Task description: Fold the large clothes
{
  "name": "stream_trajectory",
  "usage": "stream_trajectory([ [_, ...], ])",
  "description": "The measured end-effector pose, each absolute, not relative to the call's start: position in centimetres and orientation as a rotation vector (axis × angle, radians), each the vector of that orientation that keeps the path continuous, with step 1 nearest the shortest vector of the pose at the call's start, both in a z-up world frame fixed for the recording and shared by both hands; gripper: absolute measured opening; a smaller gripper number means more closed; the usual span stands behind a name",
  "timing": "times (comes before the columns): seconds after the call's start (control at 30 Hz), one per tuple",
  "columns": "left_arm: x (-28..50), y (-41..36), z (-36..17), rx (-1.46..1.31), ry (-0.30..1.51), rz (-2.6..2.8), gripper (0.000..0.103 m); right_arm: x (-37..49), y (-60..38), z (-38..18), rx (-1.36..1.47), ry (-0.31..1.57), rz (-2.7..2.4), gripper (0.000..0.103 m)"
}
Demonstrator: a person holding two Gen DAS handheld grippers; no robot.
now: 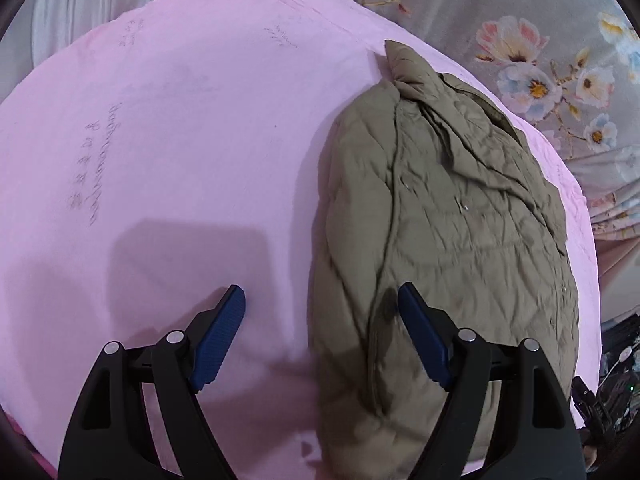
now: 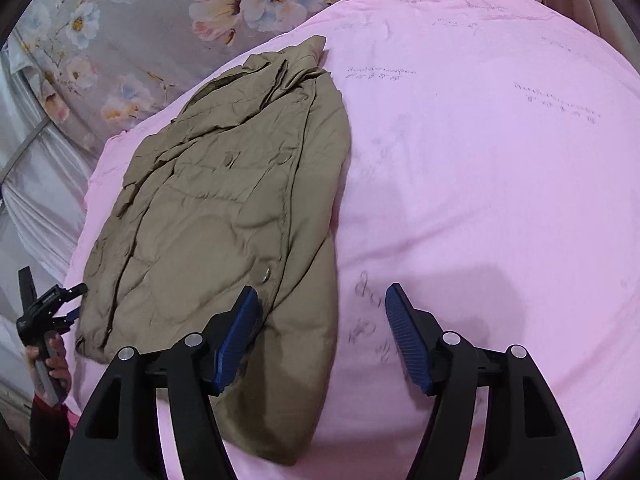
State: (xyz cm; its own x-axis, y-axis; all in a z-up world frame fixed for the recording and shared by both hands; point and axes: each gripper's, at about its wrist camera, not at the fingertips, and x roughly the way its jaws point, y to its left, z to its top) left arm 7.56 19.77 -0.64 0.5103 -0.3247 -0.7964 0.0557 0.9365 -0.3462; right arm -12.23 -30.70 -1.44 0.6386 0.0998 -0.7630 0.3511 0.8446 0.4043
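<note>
One olive quilted jacket (image 2: 224,216), folded narrow, lies on the pink sheet (image 2: 480,184); long axis runs away from the cameras, collar at the far end. Left gripper (image 1: 320,320) and right gripper (image 2: 320,312): jaws spread, pinching nothing.

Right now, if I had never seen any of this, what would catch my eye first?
First the olive quilted jacket, lying folded lengthwise on a wide pink sheet, with flowered grey bedding behind it. Next, the black tongs with blue pads low in each view: the right gripper and left gripper both hang open above the jacket's edge, holding nothing.
</note>
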Motion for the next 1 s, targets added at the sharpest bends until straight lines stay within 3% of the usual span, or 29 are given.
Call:
stream_trajectory([
  [0.23,5.2,17.8,-0.8,-0.306,1.008,-0.294,0.074,-13.1,-27.4,-1.8,0.59,0.852,-0.081,0.067],
  [0.33,4.6,16.5,-0.8,-0.305,1.009,-0.319,0.062,-12.9,-27.4,-1.9,0.654,0.834,-0.053,0.065],
  [0.37,4.5,16.0,-0.8,-0.28,1.001,-0.304,0.055,-12.8,-27.4,-2.0,0.663,0.827,-0.051,0.06],
  [0.5,4.2,16.0,-0.4,-0.314,0.993,-0.321,0.018,-12.6,-27.3,-2.2,0.692,0.822,-0.02,0.021],
  [0.57,3.8,16.3,0.7,-0.331,0.974,-0.345,0.011,-13.0,-27.3,-2.0,0.722,0.796,0.003,0.015],
  [1.0,-7.0,20.8,14.0,-0.358,0.708,-0.549,0.006,-22.8,-27.1,10.8,0.6,0.356,0.179,0.009],
])
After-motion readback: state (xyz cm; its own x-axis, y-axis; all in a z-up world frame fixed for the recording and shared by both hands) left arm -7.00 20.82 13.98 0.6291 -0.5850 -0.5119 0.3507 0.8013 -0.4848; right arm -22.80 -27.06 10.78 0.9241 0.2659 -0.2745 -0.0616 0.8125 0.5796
